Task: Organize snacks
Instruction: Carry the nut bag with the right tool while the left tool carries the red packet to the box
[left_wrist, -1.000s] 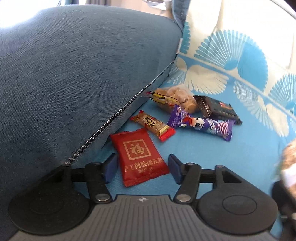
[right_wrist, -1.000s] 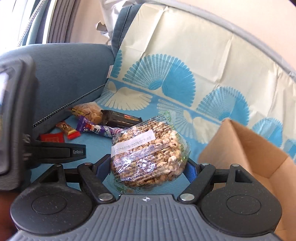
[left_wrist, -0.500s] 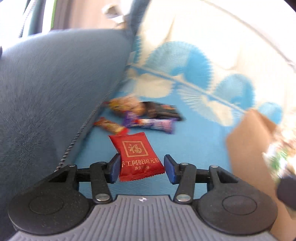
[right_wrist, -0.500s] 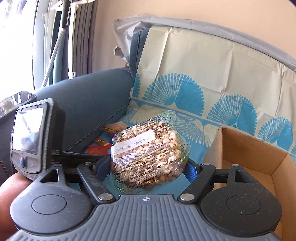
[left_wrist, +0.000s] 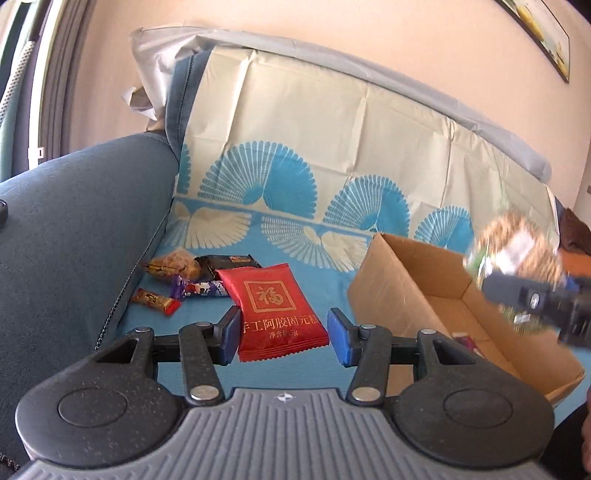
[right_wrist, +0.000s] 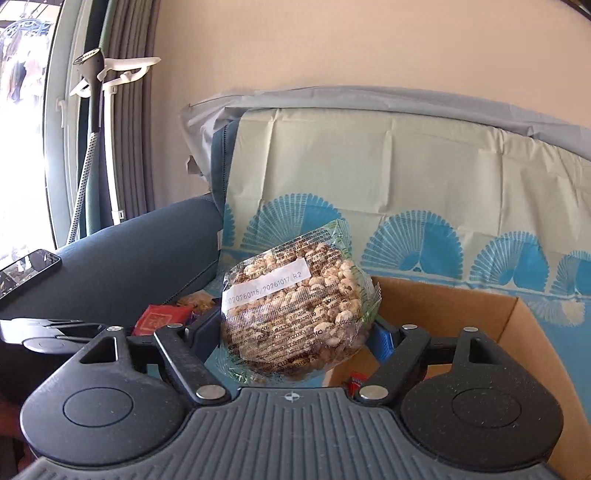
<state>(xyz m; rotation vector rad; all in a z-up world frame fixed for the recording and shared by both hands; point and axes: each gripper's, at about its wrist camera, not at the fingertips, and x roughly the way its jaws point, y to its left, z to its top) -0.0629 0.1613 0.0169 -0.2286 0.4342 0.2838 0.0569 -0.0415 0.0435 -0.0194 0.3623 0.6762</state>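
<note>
While the left tool (left_wrist: 284, 334) pinches a glossy red packet (left_wrist: 275, 312), the right tool (right_wrist: 293, 338) grips a clear puffed-snack bag (right_wrist: 297, 301)

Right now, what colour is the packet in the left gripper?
Red packet with gold print, clearest in the left wrist view.

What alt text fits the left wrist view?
Left gripper holds a flat red foil snack packet above a blue sofa cover; an open brown cardboard box sits right, four small wrapped snacks behind.
</note>
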